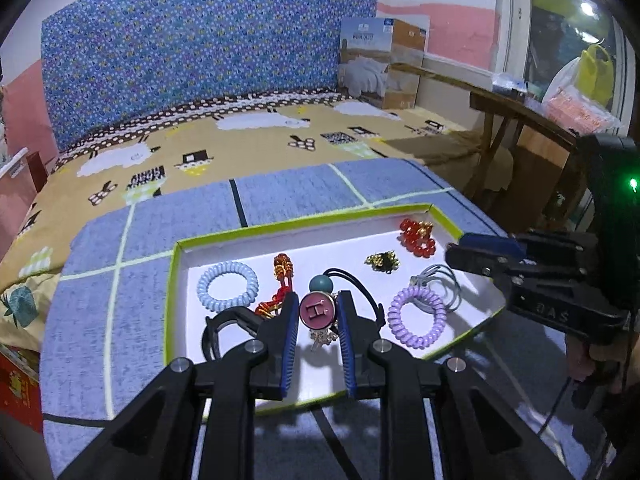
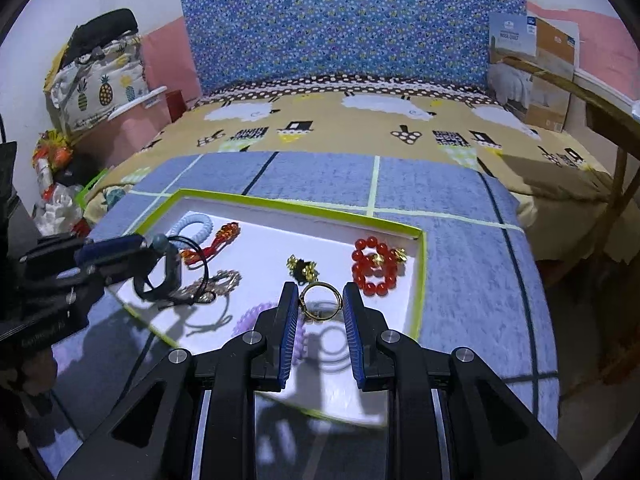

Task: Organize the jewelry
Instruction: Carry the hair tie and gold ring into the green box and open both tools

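A white tray with a green rim (image 1: 304,218) (image 2: 420,272) lies on a blue mat. My left gripper (image 1: 318,306) is shut on a pink round "H" charm (image 1: 317,311) with a teal bead and black cord, above the tray's near side. My right gripper (image 2: 321,300) is shut on a gold ring (image 2: 320,298) over the tray. In the tray lie a pale blue coil tie (image 1: 227,286), a purple coil tie (image 1: 417,318), a red bead bracelet (image 2: 374,266), a gold-black piece (image 2: 302,268) and a red-orange tassel (image 1: 282,272).
The blue mat (image 1: 280,192) covers a small table in front of a bed with a sheep-print sheet (image 2: 360,120). A cardboard box (image 1: 384,64) stands at the back right. A wooden table (image 1: 520,120) stands to the right. Bags pile at the left (image 2: 96,80).
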A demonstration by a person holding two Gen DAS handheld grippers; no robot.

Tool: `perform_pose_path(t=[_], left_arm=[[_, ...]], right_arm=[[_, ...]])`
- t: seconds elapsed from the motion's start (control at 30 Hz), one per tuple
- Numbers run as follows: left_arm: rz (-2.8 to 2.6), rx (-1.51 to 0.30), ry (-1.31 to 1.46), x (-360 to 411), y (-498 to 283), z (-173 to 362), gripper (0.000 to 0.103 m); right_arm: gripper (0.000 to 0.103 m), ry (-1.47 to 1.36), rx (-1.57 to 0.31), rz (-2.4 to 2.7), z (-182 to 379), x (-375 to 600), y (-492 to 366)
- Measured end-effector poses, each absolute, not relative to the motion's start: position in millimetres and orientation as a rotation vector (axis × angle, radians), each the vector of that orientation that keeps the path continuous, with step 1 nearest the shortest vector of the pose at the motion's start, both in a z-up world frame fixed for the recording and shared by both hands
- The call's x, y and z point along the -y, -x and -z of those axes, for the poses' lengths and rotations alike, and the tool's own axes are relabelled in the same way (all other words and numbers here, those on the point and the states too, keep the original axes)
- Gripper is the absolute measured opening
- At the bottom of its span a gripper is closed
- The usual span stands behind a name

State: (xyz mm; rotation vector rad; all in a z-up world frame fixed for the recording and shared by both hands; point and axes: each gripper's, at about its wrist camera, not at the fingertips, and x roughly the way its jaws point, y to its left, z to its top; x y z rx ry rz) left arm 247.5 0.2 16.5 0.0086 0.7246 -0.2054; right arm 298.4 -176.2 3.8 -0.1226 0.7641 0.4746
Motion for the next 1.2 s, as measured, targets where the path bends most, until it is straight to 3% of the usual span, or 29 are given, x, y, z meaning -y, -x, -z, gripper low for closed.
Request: perform_pose_path(t=[0.9, 1.2], left_arm=[[0.235, -0.814, 0.003, 3, -265, 14, 0.021], [0.234, -0.797, 0.004, 2, -259, 8, 0.028]], right_arm=[[0.024, 0.176, -0.861, -0.434, 33, 160, -338], [0.029, 0.139, -0.834, -0.427, 26, 172, -326]])
